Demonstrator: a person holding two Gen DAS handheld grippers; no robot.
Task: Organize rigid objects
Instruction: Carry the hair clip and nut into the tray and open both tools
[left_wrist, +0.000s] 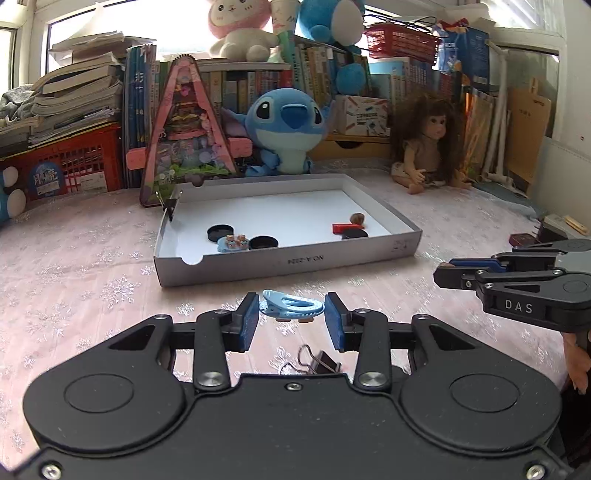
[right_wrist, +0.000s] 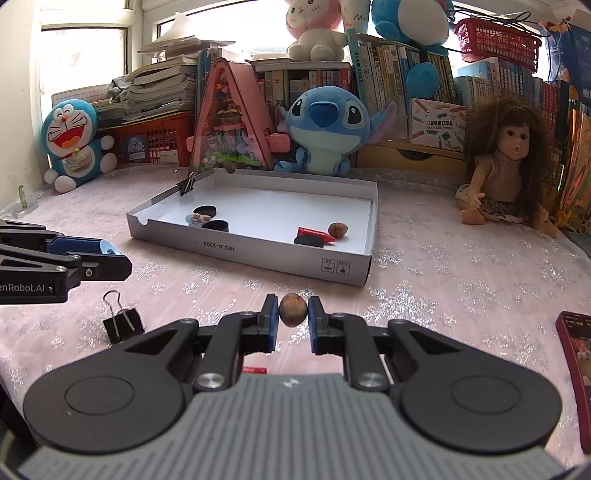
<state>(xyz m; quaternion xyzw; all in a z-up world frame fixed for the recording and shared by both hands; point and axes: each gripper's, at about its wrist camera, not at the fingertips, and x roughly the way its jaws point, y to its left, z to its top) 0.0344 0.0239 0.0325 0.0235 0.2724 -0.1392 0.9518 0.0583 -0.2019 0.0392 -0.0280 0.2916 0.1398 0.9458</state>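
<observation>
Left gripper clamped on a light blue plastic clip, held above the pink snowflake-patterned tablecloth. Right gripper closed tight on a small brown nut. Ahead of both, a shallow grey cardboard tray with white floor, holding black round lids, a red piece, another nut. Black binder clip lying on the cloth near the left gripper.

My left wrist view: low, close behind my fingers, facing forward | right wrist: same behind fingers | shared ahead: white tray.
</observation>
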